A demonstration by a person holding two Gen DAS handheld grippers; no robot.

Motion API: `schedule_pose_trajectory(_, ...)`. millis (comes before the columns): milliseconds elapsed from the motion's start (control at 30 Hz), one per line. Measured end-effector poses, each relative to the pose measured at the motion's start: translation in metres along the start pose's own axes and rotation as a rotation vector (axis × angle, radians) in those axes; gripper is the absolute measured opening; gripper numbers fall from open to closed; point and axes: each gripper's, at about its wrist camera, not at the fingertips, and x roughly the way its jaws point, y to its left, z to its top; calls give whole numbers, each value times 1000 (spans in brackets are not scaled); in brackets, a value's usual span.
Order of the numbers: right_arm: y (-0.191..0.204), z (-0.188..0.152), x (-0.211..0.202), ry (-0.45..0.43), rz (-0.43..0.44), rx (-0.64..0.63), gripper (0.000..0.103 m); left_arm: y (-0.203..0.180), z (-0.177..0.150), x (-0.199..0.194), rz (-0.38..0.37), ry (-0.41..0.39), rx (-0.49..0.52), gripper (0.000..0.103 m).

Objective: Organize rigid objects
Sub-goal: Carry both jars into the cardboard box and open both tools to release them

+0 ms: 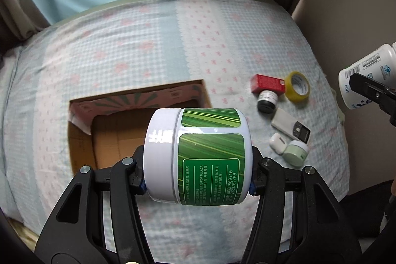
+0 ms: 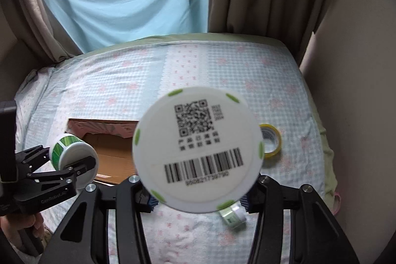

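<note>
My left gripper (image 1: 198, 180) is shut on a white jar with green labels (image 1: 198, 155), held on its side above the bed, just right of an open cardboard box (image 1: 111, 140). The jar and the left gripper also show in the right wrist view (image 2: 71, 152). My right gripper (image 2: 198, 199) is shut on a white bottle (image 2: 198, 155), whose base with a QR code and barcode faces the camera. That bottle shows at the right edge of the left wrist view (image 1: 366, 76). The box also shows in the right wrist view (image 2: 109, 160).
On the checked bedsheet (image 1: 123, 53) right of the box lie a red carton (image 1: 268, 83), a yellow tape roll (image 1: 297, 88), a small black-capped jar (image 1: 267, 100), a grey device (image 1: 289, 125), a white earbud case (image 1: 278, 142) and a pale green jar (image 1: 295, 152). Curtains hang behind.
</note>
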Motion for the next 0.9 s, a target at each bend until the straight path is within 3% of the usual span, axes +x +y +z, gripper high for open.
schedule_pose_trajectory(200,83,7,23,42,55,-73,46,91,-8,6,44,21,-58,51)
schedule_pose_trajectory(400,145,-8,69,124,96,-65,46,156,-13,48,70,65,-60,51)
schedule_pose_trajectory(633,183,-28,153,275,58,-51,46,181,-7,115,76,124,-4,52)
schedule_pose_trajectory(900,187,-46,233,461,-15,-98,46,190,-11,168,100,177,39,52)
